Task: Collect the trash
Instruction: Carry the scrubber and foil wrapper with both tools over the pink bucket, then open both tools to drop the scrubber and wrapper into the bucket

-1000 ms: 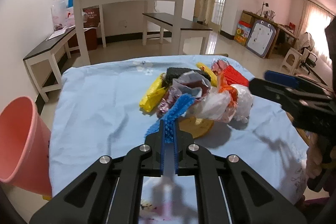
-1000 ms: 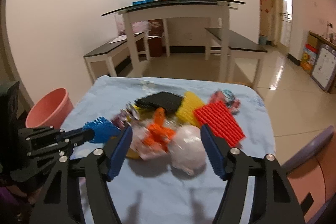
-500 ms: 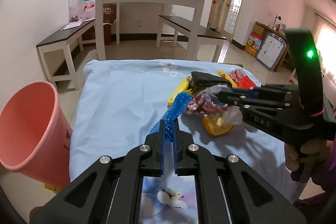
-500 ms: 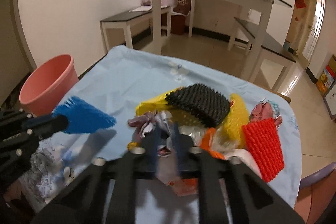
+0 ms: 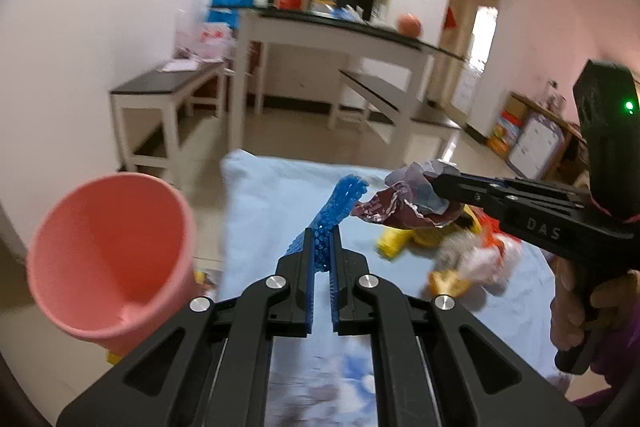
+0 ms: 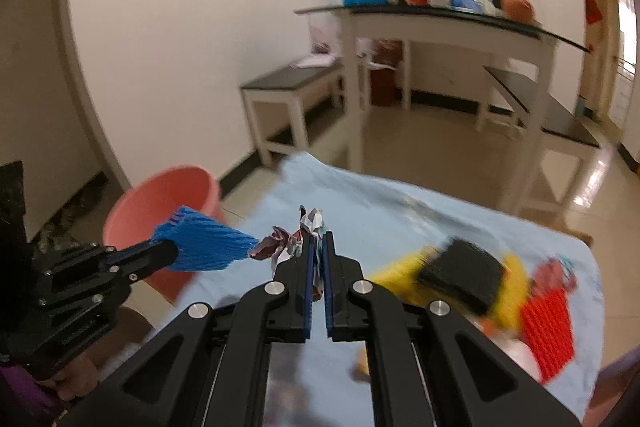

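Two pieces of trash are now off the pile at once: my left gripper (image 5: 322, 247) has its fingers pinched tight on the blue ribbed foam net (image 5: 338, 205), and my right gripper (image 6: 317, 251) has just been closing and is clamped on a crumpled maroon-and-silver foil wrapper (image 6: 286, 241), which a second ago lay in the heap under wide-open fingers. Both hands have swung from the pile toward the worktop's left edge, so the round pink plastic bin (image 5: 108, 255) on the floor now looms large just beside the light blue cloth-covered worktop (image 5: 264, 195). I judge the carry nearly done (neither piece is over the bin's mouth yet). Left behind are the black, yellow and red foam nets (image 6: 464, 275), still to collect.
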Tool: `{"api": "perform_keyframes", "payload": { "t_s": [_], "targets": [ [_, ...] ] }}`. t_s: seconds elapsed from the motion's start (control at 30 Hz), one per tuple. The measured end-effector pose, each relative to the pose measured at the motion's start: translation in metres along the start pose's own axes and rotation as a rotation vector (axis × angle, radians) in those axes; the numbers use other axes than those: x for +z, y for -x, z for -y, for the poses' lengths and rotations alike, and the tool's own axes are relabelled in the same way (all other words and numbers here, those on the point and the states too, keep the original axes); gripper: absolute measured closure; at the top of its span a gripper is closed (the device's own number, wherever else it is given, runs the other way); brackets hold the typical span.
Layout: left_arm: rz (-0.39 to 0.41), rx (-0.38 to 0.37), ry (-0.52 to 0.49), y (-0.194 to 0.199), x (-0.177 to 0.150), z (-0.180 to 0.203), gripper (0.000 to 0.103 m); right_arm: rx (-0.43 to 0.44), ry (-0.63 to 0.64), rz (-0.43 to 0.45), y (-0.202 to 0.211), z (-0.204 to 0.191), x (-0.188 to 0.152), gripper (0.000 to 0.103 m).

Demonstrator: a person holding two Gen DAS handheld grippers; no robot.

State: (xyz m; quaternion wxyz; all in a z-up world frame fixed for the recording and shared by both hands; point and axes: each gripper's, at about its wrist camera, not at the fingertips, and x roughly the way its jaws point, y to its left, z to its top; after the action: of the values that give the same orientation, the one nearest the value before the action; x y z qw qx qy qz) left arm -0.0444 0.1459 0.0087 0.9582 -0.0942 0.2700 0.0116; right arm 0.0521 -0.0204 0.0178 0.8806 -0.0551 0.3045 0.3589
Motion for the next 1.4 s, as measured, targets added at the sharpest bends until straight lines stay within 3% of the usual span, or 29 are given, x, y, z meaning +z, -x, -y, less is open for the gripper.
{"api": "perform_keyframes", "payload": {
  "t_s": [0.2,0.43,0.63,0.93,1.03,1.13,1.17,1.4],
  "targets": [
    [0.055,0.156,0.070,0.026,0.008,-0.052,0.097,0.123,0.038,0.010,-0.023,-0.056,0.025,0.099],
    [0.038,0.279,0.196,0.036,0.000,-0.110,0.097,0.198,0.097,-0.022,-0.068,-0.120,0.036,0.099],
    [-0.004,0.323,0.258,0.037,-0.019,-0.140,0.097,0.231,0.108,-0.116,-0.108,-0.157,0.029,0.099],
    [-0.034,0.342,0.297,0.034,-0.028,-0.154,0.095,0.215,0.106,-0.176,-0.136,-0.167,0.017,0.093],
    [-0.041,0.337,0.303,0.035,-0.030,-0.155,0.082,0.210,0.096,-0.185,-0.139,-0.163,0.016,0.091],
    [-0.027,0.331,0.288,0.037,-0.028,-0.150,0.070,0.209,0.084,-0.180,-0.137,-0.158,0.017,0.071],
    [-0.021,0.328,0.281,0.040,-0.028,-0.148,0.067,0.208,0.082,-0.172,-0.135,-0.157,0.017,0.069],
    [-0.008,0.318,0.255,0.047,-0.021,-0.133,0.067,0.201,0.090,-0.136,-0.117,-0.150,0.020,0.066]
  ]
}}
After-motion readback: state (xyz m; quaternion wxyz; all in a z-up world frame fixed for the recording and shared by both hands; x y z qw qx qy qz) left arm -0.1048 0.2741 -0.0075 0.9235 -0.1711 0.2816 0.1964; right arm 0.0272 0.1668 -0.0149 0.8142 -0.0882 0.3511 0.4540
